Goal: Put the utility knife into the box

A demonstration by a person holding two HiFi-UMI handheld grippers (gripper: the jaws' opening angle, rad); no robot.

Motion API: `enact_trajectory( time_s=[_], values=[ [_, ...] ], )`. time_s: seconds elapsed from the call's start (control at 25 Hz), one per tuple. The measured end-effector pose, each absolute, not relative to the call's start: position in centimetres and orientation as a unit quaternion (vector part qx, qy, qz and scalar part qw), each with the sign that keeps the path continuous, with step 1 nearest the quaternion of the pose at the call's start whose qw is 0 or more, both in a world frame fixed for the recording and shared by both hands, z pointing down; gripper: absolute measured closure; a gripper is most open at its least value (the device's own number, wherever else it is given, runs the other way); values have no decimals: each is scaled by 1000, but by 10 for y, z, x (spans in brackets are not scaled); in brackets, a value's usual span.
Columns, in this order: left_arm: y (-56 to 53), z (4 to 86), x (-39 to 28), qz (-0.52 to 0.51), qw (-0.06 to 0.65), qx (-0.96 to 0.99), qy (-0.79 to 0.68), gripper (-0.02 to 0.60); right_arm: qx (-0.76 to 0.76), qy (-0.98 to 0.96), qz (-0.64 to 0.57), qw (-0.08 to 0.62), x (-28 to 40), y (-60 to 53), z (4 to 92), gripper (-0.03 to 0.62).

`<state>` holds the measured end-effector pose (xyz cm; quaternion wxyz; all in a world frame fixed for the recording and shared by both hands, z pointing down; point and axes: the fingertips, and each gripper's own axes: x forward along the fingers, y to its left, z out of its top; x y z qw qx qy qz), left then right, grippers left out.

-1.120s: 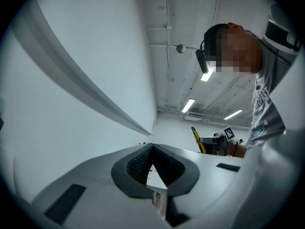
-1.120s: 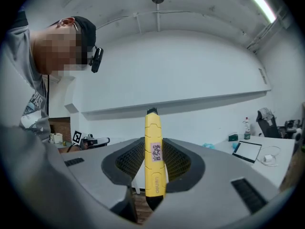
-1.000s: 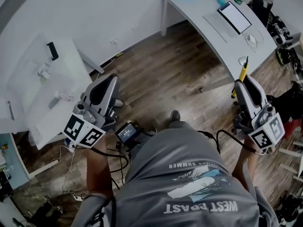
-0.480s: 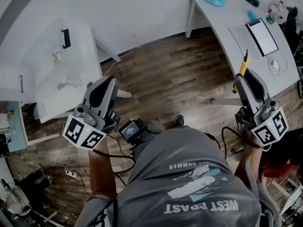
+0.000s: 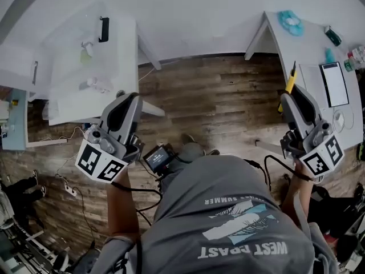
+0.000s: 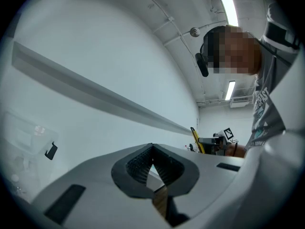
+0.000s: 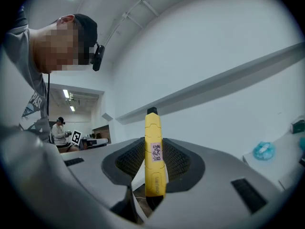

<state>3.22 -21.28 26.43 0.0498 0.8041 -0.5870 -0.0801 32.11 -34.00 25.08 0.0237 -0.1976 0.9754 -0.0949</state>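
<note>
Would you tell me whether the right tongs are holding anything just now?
Yes, shut on the utility knife: its yellow body stands between the pads of the right tongs, tip poking out.

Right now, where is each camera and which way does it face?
Head view: on the person's head, steeply down at wooden floor; shows torso, left gripper, right gripper.
Left gripper view: on that gripper, along its shut, empty jaws toward a white wall; the person at right.
Right gripper view: along jaws clamping the utility knife; person at left.
Shared: all three show the knife.
</note>
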Motion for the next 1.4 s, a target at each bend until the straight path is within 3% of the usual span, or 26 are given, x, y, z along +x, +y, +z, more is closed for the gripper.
enact_trajectory(
  time_s=[0.44, 0.84, 1.4],
  values=[
    [-224, 266, -67, -113, 38, 769, -629, 572, -148, 987, -64, 6, 207, -380, 229, 471],
    [-180, 279, -136, -122, 37, 663, -737, 572, -2, 997, -67, -25, 75, -414, 245, 471],
    [-164, 257, -160, -106, 27, 472, -875, 572, 242, 966, -82, -35, -88, -475, 233, 471]
  ],
)
